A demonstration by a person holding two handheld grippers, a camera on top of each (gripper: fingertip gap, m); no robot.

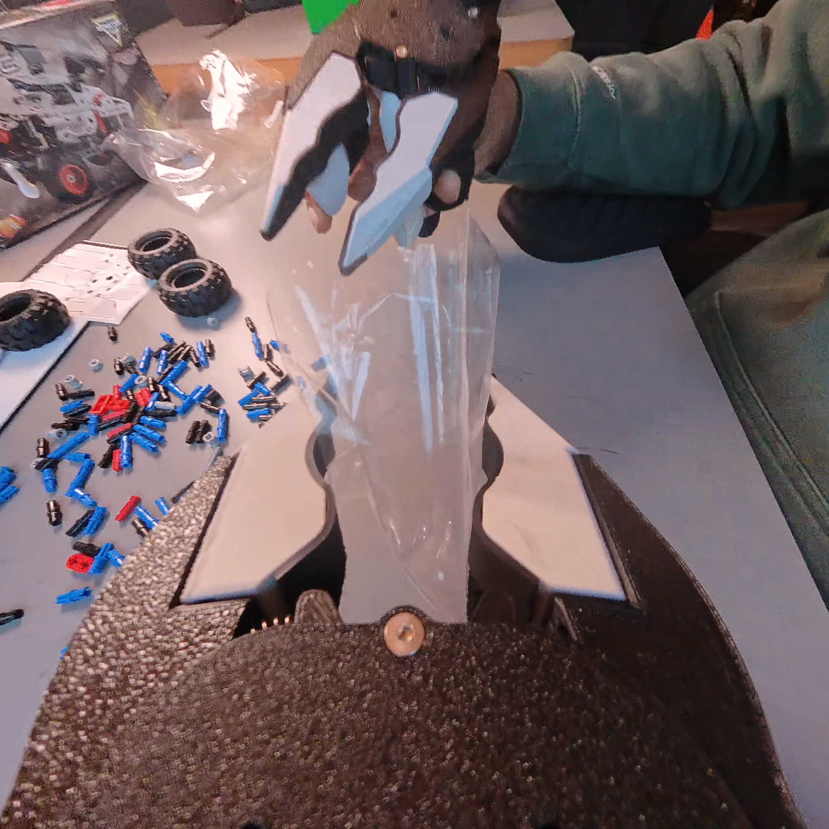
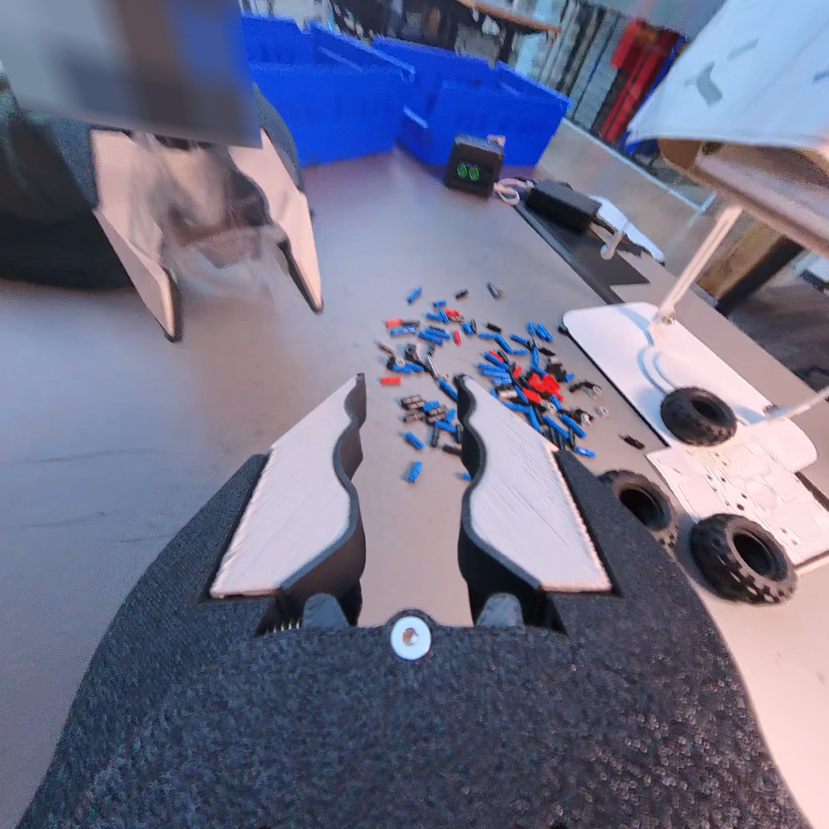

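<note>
Presently the left gripper (image 1: 403, 430) is closed on a clear plastic bag (image 1: 403, 359), which runs up from between its fingers and stands roughly upright, long axis in line with the fingers. The bag looks empty, though its sheen makes that hard to confirm. Its upper edge lies just beside the lower fingertip of the right gripper (image 1: 309, 251), which hangs above and beyond it with fingers parted and nothing between them; whether that fingertip touches the film cannot be told. A gloved hand (image 1: 453, 179) with a green sleeve (image 1: 650, 112) carries that gripper.

In the right wrist view the right gripper (image 2: 410, 386) shows the same parted fingers, pointed down toward a scatter of small blue, black and red pins (image 2: 493, 386) on the grey table (image 2: 134, 426). The left gripper (image 2: 244, 318) stands to the left of that scatter, apart from it, with the bag (image 2: 224, 264) a blurred film between its fingers.

Black rubber tyres (image 1: 179, 269) lie beside a printed sheet (image 1: 94, 278). A toy-truck box (image 1: 58, 121) and a second crumpled bag (image 1: 202, 134) sit farther back; blue bins (image 2: 381, 94) line the far edge.
</note>
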